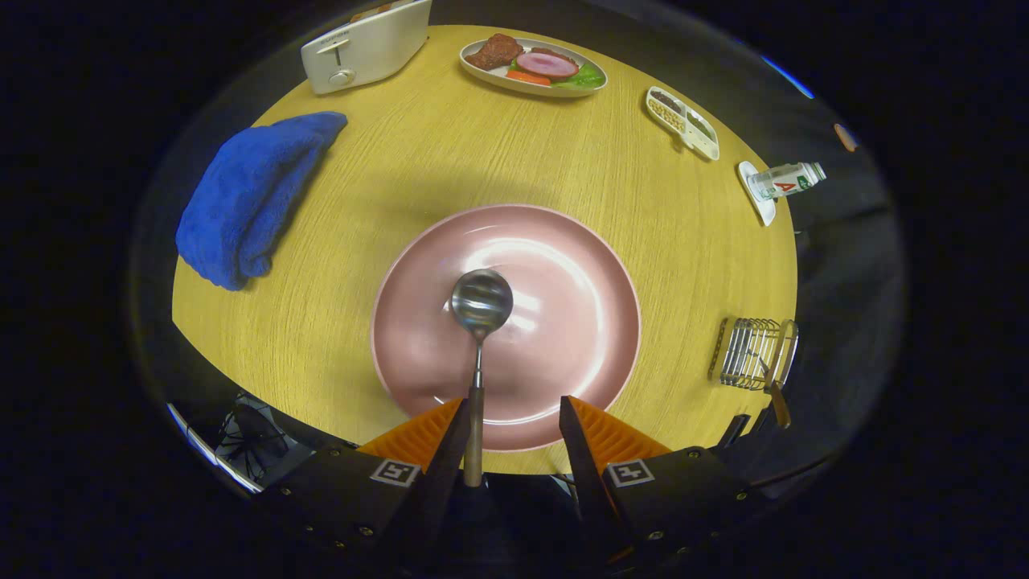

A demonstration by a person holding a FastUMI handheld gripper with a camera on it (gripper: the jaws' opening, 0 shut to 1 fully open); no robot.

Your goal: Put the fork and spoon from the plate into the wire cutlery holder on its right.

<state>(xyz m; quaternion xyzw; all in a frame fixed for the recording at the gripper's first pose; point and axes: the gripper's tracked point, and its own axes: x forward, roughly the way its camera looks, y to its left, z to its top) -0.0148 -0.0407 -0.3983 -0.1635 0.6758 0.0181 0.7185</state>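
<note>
The round wooden table (450, 153) carries everything here, and the biggest thing on it near the gripper (512, 426) is the pink plate (563, 322), which sits just ahead of the fingers with its near rim between them. It looks glazed and glossy, so anything resting on it would slide easily. Off to the plate's right, well apart from it near the table's edge, stands the wire cutlery holder (752, 354), with what looks like a wooden-handled piece, probably the fork (778, 394), already leaning in it, though it is too small to be sure. The holder looks light and open-sided, so a hard knock could shift it. The spoon (481, 322) lies or hangs with its bowl over the middle of the plate and its handle running back toward the gripper, close against the inner face of the left finger. The jaws stand fairly wide apart, with a clear gap between the handle and the right finger, so whether the spoon is truly gripped I cannot tell. It appears to be a stiff, light metal spoon with a smooth, slippery neck; the thicker, darker handle end seems the better place to pinch, squarely across its width, so it does not swivel.
</note>
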